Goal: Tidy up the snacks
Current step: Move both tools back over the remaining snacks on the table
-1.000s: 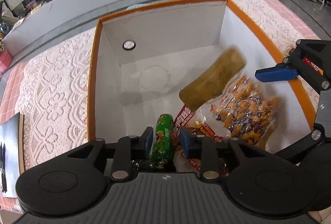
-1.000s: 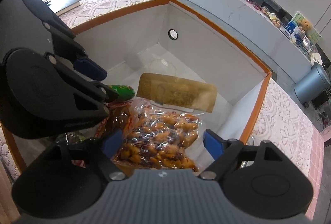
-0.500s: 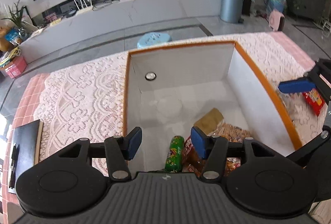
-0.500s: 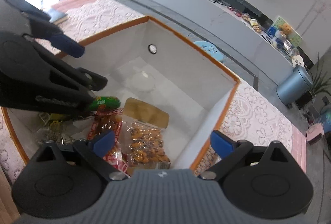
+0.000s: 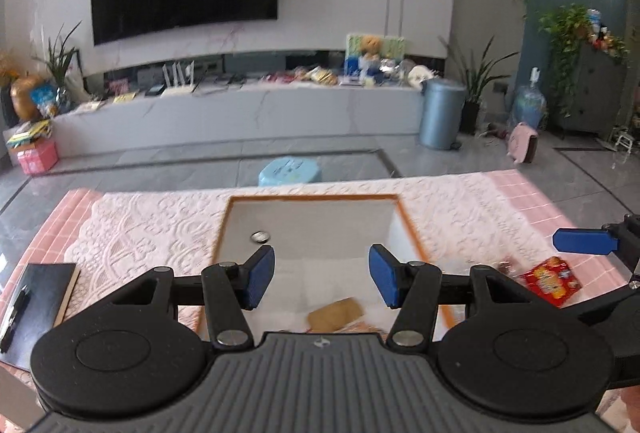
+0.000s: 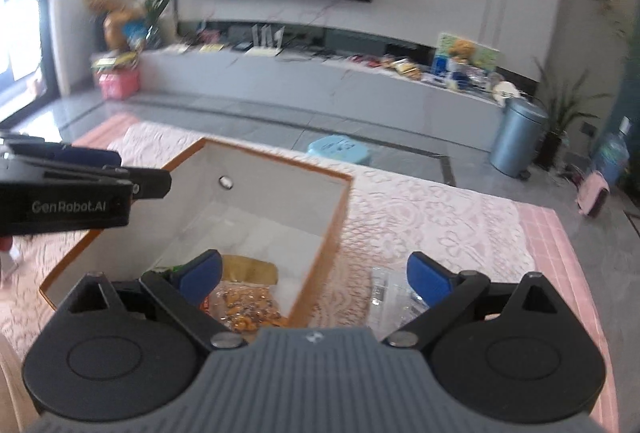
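Note:
An orange-rimmed white box point(image 5: 394, 198) point(image 6: 344, 193) sits on a lace tablecloth. Inside lie a tan packet point(image 5: 336, 313) point(image 6: 250, 267) and a clear bag of orange snacks point(image 6: 250, 309). A red snack pack point(image 5: 550, 279) lies on the cloth right of the box. A clear wrapper point(image 6: 386, 293) lies right of the box in the right wrist view. My left gripper point(image 5: 322, 279) is open and empty, raised above the box. My right gripper point(image 6: 314, 275) is open and empty above the box's right rim.
A black notebook with a pen point(image 5: 36, 297) lies at the table's left edge. Beyond the table are a light blue stool point(image 5: 290, 169), a blue bin point(image 5: 442, 113) and a long TV bench point(image 5: 240, 113).
The tan packet dropped from the right gripper into the box. Both grippers rose and tilted up away from the box. The left jaws opened wider.

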A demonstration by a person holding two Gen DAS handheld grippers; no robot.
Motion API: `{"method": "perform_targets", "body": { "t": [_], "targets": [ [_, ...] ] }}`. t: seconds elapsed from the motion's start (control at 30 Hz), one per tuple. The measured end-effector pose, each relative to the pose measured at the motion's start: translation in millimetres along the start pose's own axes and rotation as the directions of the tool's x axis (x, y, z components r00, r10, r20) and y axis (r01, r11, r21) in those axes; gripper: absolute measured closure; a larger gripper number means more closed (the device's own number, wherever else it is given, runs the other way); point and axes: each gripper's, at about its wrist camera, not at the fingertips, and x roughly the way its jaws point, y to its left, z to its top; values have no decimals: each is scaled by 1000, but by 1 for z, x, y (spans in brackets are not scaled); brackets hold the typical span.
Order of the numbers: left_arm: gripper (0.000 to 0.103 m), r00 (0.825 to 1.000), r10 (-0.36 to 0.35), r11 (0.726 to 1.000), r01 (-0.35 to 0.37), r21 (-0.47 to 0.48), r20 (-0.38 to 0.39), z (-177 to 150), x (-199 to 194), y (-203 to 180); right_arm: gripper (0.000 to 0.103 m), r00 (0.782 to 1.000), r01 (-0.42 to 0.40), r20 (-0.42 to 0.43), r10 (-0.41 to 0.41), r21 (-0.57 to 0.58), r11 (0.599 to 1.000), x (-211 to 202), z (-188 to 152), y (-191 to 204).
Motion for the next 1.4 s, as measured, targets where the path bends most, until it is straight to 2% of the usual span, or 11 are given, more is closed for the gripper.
{"method": "perform_targets", "body": {
  "t": [0.13, 0.3, 0.4, 0.57, 0.8, 1.03, 1.4],
  "targets": [
    [39, 999, -26, 1000, 26, 1, 41, -4, -9, -24, 5, 999, 42, 23, -43, 49, 998, -20, -15, -17],
    [39, 996, -66, 997, 68, -35, 58, -14, -12, -53, 4, 992, 109, 48, -116, 139, 984, -44, -39, -48],
    [38, 995, -84, 996, 86, -31, 45, -19, -7, -68, 4, 982, 167, 54, -181, 199, 966, -57, -55, -70],
    [28, 992, -123, 992, 123, -7, 3, -27, 3, -94, 4, 968, 223, 50, -247, 286, 932, -69, -78, -102],
    [25, 985, -159, 986, 162, 40, -69, -36, 20, -123, 4, 962, 261, 4, -275, 302, 917, -61, -103, -130],
    [26, 975, -177, 982, 184, 45, -132, -51, 36, -137, 4, 963, 259, -11, -269, 314, 914, -46, -125, -149],
    [26, 960, -190, 975, 210, 78, -207, -59, 73, -154, 4, 979, 188, -10, -202, 418, 889, -23, -143, -177]
  ]
}}
